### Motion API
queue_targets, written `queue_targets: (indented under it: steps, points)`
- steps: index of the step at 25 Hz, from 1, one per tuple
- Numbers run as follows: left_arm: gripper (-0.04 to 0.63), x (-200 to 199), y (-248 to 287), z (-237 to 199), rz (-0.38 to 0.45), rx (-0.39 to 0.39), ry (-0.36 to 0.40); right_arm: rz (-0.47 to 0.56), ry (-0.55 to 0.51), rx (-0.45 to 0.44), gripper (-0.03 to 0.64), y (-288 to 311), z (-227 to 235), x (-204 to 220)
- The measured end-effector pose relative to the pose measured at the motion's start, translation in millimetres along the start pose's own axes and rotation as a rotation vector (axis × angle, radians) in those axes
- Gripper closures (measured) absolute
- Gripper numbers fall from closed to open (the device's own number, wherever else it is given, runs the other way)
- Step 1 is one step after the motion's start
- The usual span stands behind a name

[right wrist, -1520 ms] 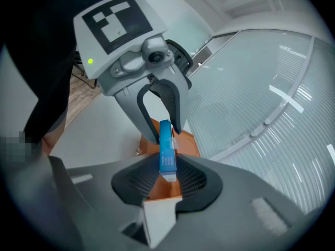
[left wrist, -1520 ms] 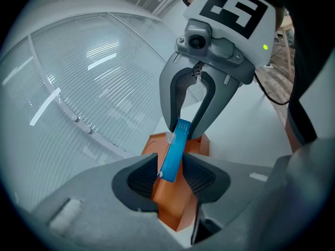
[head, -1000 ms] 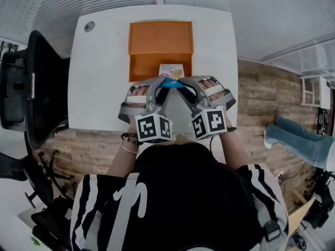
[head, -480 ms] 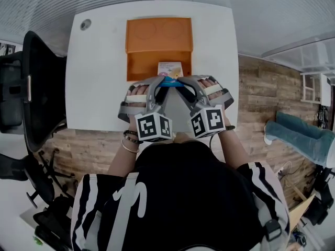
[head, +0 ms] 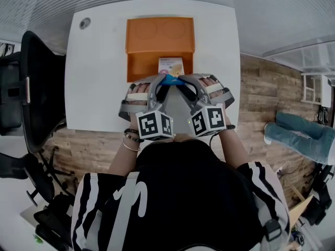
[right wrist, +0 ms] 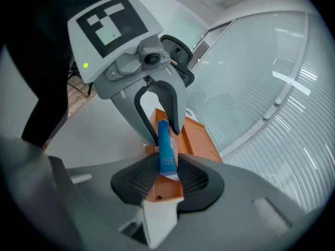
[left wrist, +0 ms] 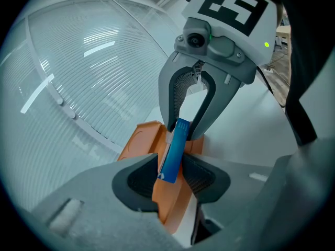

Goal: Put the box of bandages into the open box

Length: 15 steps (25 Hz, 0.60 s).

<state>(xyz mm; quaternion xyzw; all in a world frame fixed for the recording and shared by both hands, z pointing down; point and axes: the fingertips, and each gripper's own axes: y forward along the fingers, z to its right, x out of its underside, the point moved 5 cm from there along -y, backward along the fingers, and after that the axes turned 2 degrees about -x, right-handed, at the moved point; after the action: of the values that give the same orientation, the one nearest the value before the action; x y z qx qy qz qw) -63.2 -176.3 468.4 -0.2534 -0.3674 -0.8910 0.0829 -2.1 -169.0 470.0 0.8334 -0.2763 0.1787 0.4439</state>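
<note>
The bandage box [head: 171,80] shows as a thin blue carton held between my two grippers, above the front edge of the open orange box [head: 142,67]. My left gripper [head: 163,81] is shut on its left end, and in the left gripper view the carton [left wrist: 172,153] sits between both pads. My right gripper [head: 180,81] is shut on the other end [right wrist: 167,150]. A pale printed face [head: 171,66] lies just beyond, over the orange box's inside; I cannot tell whether it belongs to the held carton.
The orange box's lid [head: 159,33] lies open flat toward the far side of the white table [head: 99,88]. A black office chair [head: 39,88] stands at the table's left. A round grommet [head: 85,23] sits in the far left corner.
Hardly anything: both grippers stay at the orange box's front edge with the blue carton between them; only the head view has shifted a little.
</note>
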Motion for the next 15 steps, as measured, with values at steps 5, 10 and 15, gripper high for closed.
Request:
queue_targets:
  steps: [5,10,15]
  points:
    - [0.445,0.1,4.4,-2.6,-0.003,0.007,0.0,-0.001,0.007,-0.005,0.512,2.8,3.7,1.8]
    - [0.445,1.2,8.4,-5.6,-0.002,0.011,-0.004,-0.003,0.007,-0.009,0.511,6.0,7.6,2.9]
    - [0.445,0.8,12.1,-8.8,-0.003,0.01,-0.008,0.0,0.007,-0.004,0.511,8.5,11.6,4.6]
